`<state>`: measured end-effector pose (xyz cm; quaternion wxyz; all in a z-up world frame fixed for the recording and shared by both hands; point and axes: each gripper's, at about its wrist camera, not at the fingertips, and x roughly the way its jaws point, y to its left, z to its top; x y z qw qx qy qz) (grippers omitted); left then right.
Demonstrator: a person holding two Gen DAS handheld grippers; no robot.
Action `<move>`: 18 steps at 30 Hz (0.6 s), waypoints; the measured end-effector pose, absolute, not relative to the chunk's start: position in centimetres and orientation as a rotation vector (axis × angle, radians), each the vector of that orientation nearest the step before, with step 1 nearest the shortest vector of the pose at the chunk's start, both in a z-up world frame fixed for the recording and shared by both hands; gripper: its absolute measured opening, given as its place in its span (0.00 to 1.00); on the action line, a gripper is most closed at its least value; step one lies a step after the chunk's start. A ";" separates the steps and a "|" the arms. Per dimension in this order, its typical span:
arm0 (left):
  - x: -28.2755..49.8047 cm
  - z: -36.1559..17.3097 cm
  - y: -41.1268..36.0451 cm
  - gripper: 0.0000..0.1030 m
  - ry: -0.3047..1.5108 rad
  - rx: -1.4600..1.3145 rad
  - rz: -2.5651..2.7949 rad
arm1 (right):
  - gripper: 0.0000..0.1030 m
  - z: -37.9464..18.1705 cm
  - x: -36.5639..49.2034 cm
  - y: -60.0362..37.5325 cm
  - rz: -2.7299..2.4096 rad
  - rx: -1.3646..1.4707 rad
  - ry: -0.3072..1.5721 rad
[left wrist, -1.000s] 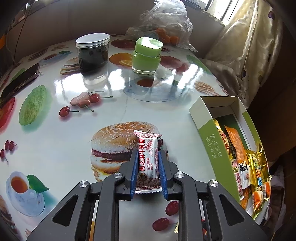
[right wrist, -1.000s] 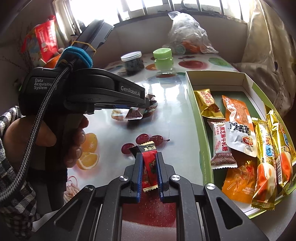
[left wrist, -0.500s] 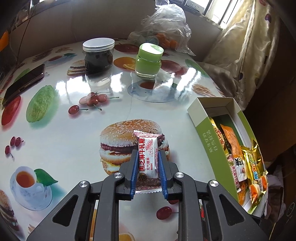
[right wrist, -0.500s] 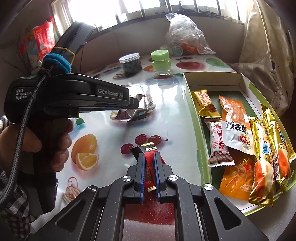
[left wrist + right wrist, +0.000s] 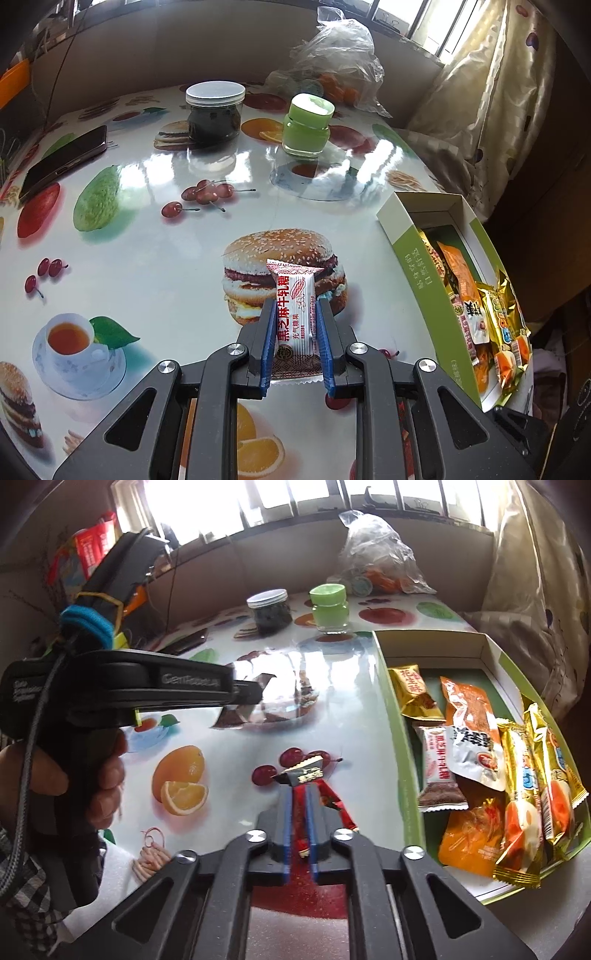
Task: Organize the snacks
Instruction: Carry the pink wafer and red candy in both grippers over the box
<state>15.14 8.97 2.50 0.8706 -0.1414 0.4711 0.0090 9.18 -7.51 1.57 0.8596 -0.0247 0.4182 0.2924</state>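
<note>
My left gripper is shut on a white and red candy packet and holds it upright above the burger print. To its right lies the green snack box. In the right wrist view the left gripper hovers blurred over the table with that packet at its tip. My right gripper has a red candy between its blue pads. Its jaws are opening, and the wrapper leans out past the right finger. The box holds several snack packets.
A dark jar and a green jar stand at the far side of the table, with a plastic bag behind them. A phone lies at the far left. A hand grips the left tool's handle.
The left gripper has drifted up and toward the box with its packet. The right gripper's pads have parted a little and the red candy has tilted to the right.
</note>
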 end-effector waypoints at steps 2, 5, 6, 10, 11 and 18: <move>14.9 2.6 9.1 0.21 0.983 -0.295 0.020 | 0.23 1.6 9.5 -7.4 0.607 -0.081 0.875; 14.7 2.7 9.4 0.21 0.979 -0.300 0.022 | 0.31 1.4 10.0 -6.8 0.618 -0.131 0.882; 14.6 2.7 9.4 0.21 0.979 -0.302 0.023 | 0.35 1.3 10.2 -6.6 0.615 -0.151 0.888; 14.3 2.7 9.7 0.21 0.982 -0.302 0.025 | 0.38 0.6 11.0 -5.7 0.603 -0.206 0.904; 14.2 2.7 9.7 0.21 0.983 -0.303 0.027 | 0.38 0.5 11.1 -5.6 0.608 -0.213 0.908; 14.1 2.6 10.2 0.21 0.984 -0.311 0.032 | 0.38 -0.1 11.4 -4.4 0.599 -0.272 0.909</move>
